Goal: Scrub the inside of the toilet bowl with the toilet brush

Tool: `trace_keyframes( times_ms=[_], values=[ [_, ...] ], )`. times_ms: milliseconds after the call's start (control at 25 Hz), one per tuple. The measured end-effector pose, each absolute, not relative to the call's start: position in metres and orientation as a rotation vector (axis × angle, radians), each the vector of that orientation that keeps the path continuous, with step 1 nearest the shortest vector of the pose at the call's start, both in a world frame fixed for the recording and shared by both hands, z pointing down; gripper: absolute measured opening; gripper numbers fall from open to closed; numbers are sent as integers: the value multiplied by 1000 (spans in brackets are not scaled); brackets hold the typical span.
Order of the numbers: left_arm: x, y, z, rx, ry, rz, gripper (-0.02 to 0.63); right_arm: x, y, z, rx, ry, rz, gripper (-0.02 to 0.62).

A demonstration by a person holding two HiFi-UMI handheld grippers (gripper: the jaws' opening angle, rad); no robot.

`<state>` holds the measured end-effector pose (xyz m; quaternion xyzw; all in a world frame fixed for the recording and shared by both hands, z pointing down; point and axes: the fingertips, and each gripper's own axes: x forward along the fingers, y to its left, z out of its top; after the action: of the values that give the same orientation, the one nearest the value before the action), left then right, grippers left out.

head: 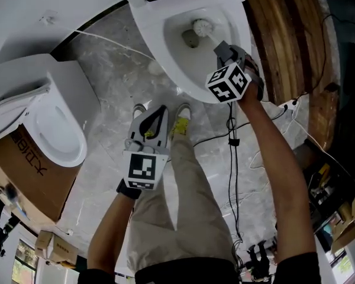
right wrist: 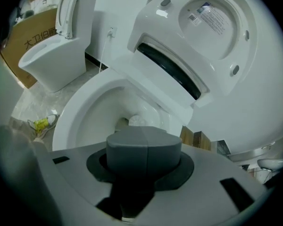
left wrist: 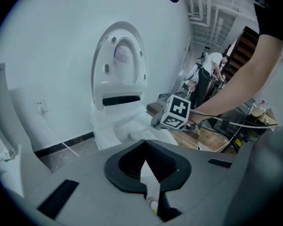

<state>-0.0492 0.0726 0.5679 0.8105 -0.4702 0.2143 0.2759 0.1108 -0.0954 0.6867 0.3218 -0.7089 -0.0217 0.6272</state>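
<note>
The white toilet [head: 165,34] stands open at the top of the head view, its lid [right wrist: 212,27] raised. The toilet brush's white head [head: 202,26] lies deep in the bowl beside the drain, also visible as the brush head [right wrist: 140,120] in the right gripper view. My right gripper [head: 223,49] hangs over the bowl's near rim, shut on the brush handle; the closed jaws hide the handle in the right gripper [right wrist: 144,147] view. My left gripper [head: 157,114] is held over the floor in front of the toilet, its fingers meeting with nothing between them, the same in the left gripper [left wrist: 146,149] view.
A second white toilet [head: 59,129] stands at left on a cardboard box [head: 23,170]. Dark wooden panels [head: 284,34] line the right side. Black and white cables [head: 231,141] trail over the marble floor. My shoes [head: 180,114] are just before the bowl. A person [left wrist: 207,74] stands far back.
</note>
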Motion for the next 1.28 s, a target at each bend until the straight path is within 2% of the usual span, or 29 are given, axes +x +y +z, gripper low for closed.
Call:
trace_keyframes(
  times_ms=[320, 520, 800, 1280],
  values=[
    [-43, 69, 561, 2211, -1260, 581, 18, 127, -62, 696, 625, -1555, -117, 155],
    [-38, 70, 556, 2223, -1250, 582, 18, 128, -32, 705, 564, -1555, -38, 155],
    [-42, 72, 561, 2217, -1250, 574, 18, 111, -12, 710, 627, -1589, 110, 155],
    [-59, 72, 567, 2178, -1272, 571, 18, 94, -17, 729, 620, -1571, 137, 158]
  ],
)
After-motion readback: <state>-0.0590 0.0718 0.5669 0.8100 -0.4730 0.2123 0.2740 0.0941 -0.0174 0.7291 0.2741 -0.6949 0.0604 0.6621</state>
